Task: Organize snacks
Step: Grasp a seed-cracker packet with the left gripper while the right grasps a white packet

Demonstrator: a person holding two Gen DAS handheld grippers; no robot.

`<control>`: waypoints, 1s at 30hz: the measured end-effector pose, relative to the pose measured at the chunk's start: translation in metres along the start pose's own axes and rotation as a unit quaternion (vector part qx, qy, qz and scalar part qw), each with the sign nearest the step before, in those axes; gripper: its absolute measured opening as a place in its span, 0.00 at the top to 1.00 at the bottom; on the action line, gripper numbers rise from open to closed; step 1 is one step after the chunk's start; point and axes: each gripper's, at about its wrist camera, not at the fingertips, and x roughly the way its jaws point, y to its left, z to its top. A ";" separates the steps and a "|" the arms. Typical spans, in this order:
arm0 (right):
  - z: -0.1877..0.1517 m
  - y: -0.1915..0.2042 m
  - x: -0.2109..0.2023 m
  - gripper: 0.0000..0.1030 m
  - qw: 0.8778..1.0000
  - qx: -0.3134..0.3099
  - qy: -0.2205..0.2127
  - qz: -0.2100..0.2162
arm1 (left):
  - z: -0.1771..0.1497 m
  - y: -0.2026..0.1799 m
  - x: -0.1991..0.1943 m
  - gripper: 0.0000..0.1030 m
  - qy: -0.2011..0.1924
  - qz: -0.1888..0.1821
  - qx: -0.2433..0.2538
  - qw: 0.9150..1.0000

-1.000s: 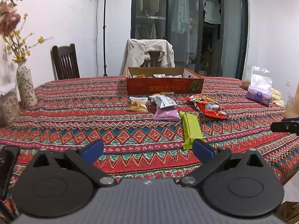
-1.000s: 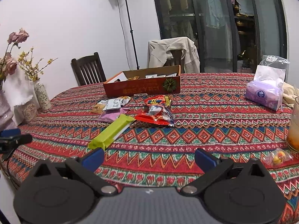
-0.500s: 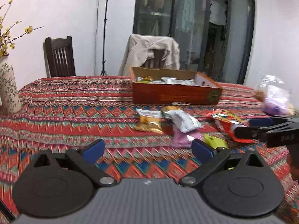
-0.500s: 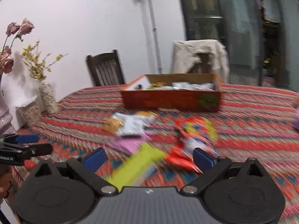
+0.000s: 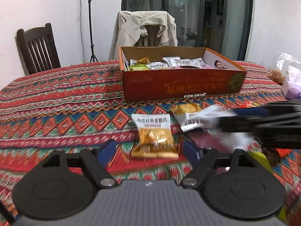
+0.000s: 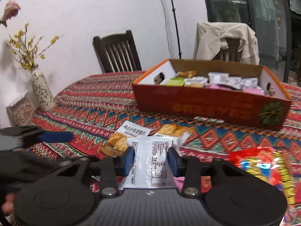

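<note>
An orange cardboard box (image 5: 180,86) (image 6: 210,107) holding several snack packets stands on the patterned tablecloth. My left gripper (image 5: 148,150) is open, its pads on either side of a yellow-and-white cracker packet (image 5: 153,133) lying on the cloth. My right gripper (image 6: 150,159) has its pads against the sides of a white packet (image 6: 150,160); it also shows in the left wrist view (image 5: 195,120), blurred, with the right gripper (image 5: 244,118) reaching in from the right. Another yellow packet (image 5: 186,108) lies behind it. The left gripper's blue finger (image 6: 54,136) shows at the left of the right wrist view.
A red and yellow snack bag (image 6: 263,167) lies at the right, a pink packet (image 6: 178,180) under the white one. A flower vase (image 6: 40,90) stands at the table's left edge. Two chairs (image 5: 37,49) stand behind the table. A purple tissue pack (image 5: 291,86) sits far right.
Both grippers moved forward to the loose packets in front of the box. The right gripper's fingers narrowed around the white packet. The left gripper came over the yellow cracker packet.
</note>
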 end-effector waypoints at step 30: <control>-0.023 -0.023 -0.112 0.62 0.995 0.042 -0.093 -0.018 | -0.023 -0.020 -0.117 0.60 -0.068 -0.033 -0.075 0.994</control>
